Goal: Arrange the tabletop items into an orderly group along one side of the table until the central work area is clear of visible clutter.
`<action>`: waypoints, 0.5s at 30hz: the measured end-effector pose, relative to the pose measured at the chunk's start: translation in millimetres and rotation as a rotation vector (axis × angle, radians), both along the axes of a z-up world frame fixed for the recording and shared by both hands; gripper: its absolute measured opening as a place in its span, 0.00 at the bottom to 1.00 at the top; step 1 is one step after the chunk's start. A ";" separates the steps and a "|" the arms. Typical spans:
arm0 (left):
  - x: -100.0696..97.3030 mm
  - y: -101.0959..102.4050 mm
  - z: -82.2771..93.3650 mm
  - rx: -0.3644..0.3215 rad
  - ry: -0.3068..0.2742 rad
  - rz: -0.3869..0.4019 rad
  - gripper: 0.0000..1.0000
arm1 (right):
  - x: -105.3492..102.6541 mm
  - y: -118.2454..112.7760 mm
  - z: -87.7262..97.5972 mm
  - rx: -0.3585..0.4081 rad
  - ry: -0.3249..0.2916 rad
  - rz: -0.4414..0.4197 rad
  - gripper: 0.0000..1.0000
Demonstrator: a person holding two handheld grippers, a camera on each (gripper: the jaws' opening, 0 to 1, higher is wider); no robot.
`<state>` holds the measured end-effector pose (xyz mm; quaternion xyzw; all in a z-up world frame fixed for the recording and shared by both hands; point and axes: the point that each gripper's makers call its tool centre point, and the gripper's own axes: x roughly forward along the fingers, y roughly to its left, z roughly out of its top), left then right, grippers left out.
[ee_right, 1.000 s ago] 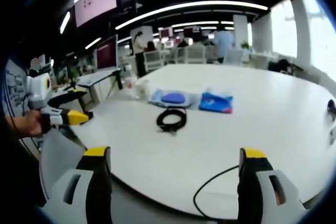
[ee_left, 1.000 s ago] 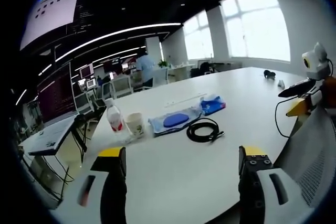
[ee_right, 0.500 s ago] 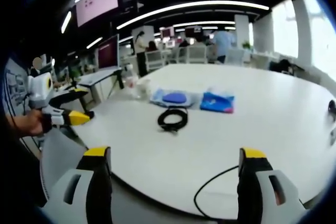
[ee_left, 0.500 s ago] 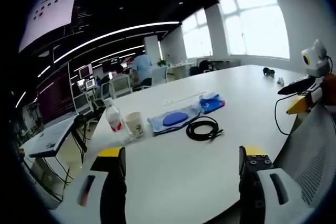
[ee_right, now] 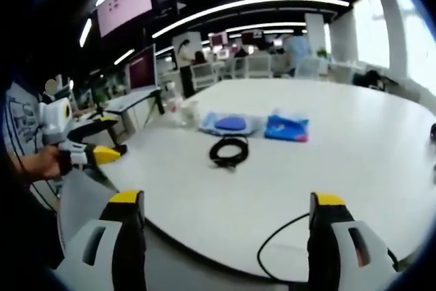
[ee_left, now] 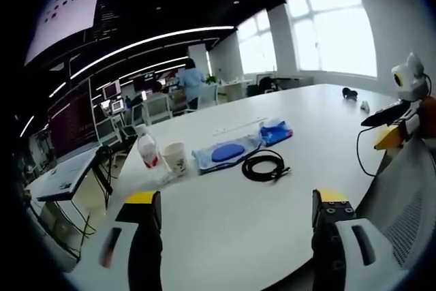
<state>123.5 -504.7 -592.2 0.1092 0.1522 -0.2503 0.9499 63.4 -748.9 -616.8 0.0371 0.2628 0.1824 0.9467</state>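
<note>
Room: an open office is seen beyond both grippers, with ceiling light strips, wall screens, bright windows and people standing far off.
Table: a large white top is spread ahead of both sets of jaws; its near part is bare apart from a thin cable trailing by the right gripper's jaws.
Left gripper: jaws are held wide apart and nothing is gripped; it is poised short of the items.
Right gripper: jaws likewise spread and empty, well back from the items.
Blue cloth: laid flat ahead of the left jaws, with a blue packet beyond it, to the right.
Coiled black cable: nearest item, just in front of the cloth.
Bottle and paper cup: stood side by side, ahead and left.
Step advice: judged as the approach; the cup or bottle would best be taken upright, and the coil gathered whole so that no loop is dragged.
</note>
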 end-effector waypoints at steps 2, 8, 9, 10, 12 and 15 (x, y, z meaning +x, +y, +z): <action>0.9 1.9 0.4 0.002 -0.003 0.011 0.92 | -0.8 2.2 -0.8 -0.013 0.000 0.015 0.99; 2.4 1.5 -2.4 0.021 0.004 0.017 0.93 | -0.6 -0.7 -1.5 -0.020 0.001 0.006 0.97; 1.8 0.3 -3.5 0.027 0.010 0.010 0.93 | -1.1 -1.1 -2.3 -0.022 0.005 0.009 0.97; 1.0 -1.4 -4.7 0.032 0.015 0.001 0.93 | -1.0 -1.1 -1.1 -0.016 -0.001 0.009 0.97; -0.5 -3.2 -6.6 0.046 0.021 -0.009 0.93 | -0.3 -0.3 2.9 0.001 -0.020 0.004 0.97; -0.6 -3.2 -7.4 0.056 0.026 -0.006 0.93 | -1.5 0.0 1.1 -0.012 -0.012 0.013 0.97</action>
